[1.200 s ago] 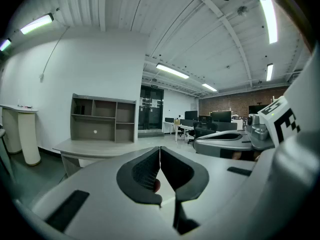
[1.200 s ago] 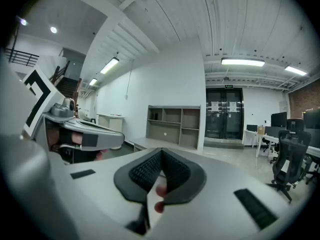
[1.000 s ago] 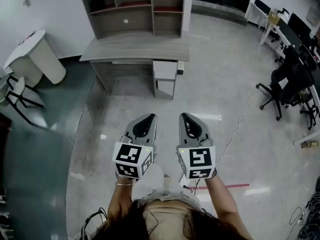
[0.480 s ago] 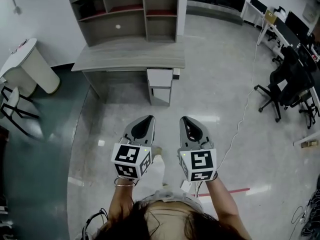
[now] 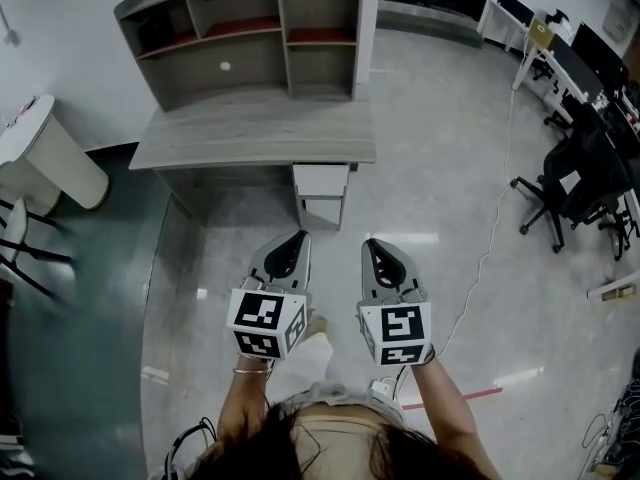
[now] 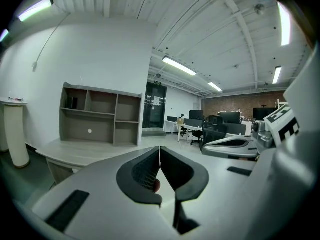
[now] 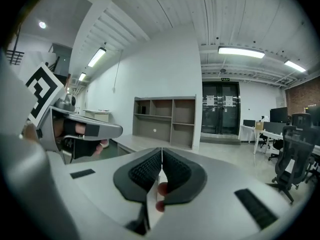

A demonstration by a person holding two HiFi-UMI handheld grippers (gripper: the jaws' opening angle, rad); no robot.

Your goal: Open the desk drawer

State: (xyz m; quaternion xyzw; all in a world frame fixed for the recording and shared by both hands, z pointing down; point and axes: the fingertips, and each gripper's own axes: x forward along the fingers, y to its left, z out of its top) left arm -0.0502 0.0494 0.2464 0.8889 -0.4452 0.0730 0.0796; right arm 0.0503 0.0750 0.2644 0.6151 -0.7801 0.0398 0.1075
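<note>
Standing well apart from the desk [image 5: 250, 133], I had nothing done yet: the drawer [image 5: 321, 179] under the surface's right end looked closed, untouched. Left gripper [image 5: 296, 236] and right gripper [image 5: 373, 243] held jaws together, empty.

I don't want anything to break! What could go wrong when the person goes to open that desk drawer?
1. Both the left tongs and right tongs are shut and empty; unless they open, they may just bump the pale grey drawer under the grey wooden desk.
2. No handle shows from here, so a grip could slip.
3. A thin white cable lies on the shiny grey floor at the person's right; a foot might catch it.
</note>
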